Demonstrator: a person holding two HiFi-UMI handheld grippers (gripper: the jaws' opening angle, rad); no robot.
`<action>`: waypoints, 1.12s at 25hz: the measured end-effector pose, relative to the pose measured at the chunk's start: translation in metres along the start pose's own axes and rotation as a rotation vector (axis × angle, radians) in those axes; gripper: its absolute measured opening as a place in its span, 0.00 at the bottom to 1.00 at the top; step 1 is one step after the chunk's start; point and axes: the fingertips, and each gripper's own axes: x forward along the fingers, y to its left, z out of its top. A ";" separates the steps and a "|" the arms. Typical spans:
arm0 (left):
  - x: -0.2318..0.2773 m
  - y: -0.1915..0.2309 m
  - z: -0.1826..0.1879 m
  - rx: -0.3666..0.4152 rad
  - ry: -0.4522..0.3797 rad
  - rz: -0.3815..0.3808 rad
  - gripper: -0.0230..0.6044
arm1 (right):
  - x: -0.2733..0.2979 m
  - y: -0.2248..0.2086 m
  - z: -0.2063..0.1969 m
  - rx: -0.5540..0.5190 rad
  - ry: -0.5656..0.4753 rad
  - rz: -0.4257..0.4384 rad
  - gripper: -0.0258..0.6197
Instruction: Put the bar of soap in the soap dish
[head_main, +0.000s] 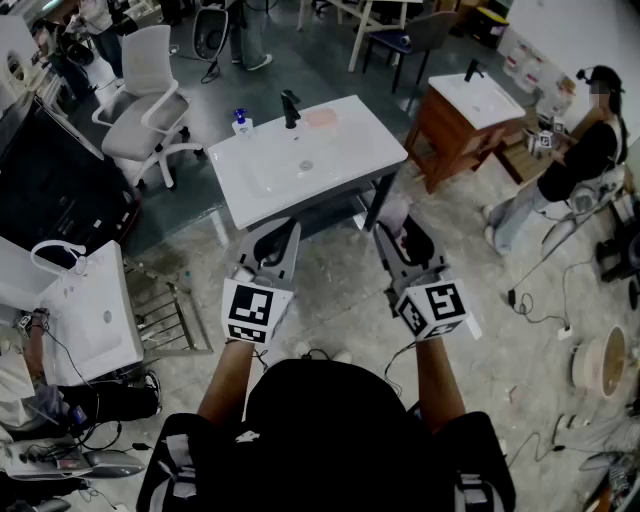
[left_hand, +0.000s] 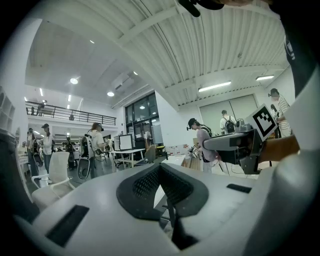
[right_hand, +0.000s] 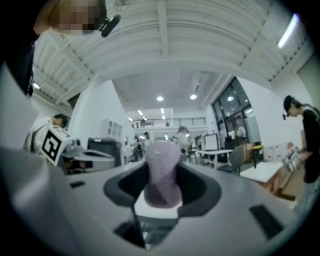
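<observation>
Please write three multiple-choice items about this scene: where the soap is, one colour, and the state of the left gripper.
1. Where is the bar of soap? A in the soap dish; B between the right gripper's jaws; C on the floor.
2. What colour is the faucet on the nearest sink? A black; B gold; C red.
3. The left gripper holds: A the bar of soap; B the soap dish; C nothing.
Answers: B, the jaws grip it; A, it is dark against the white sink; C, nothing is between its jaws.
</observation>
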 end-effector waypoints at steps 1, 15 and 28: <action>0.001 -0.002 0.000 0.001 0.001 0.001 0.07 | -0.001 -0.002 0.000 0.002 -0.003 -0.003 0.37; 0.002 -0.034 -0.014 -0.003 0.033 0.041 0.07 | -0.019 -0.020 -0.017 0.014 -0.005 0.048 0.37; 0.009 -0.051 -0.020 0.021 0.049 0.043 0.07 | -0.025 -0.031 -0.028 0.044 0.004 0.069 0.37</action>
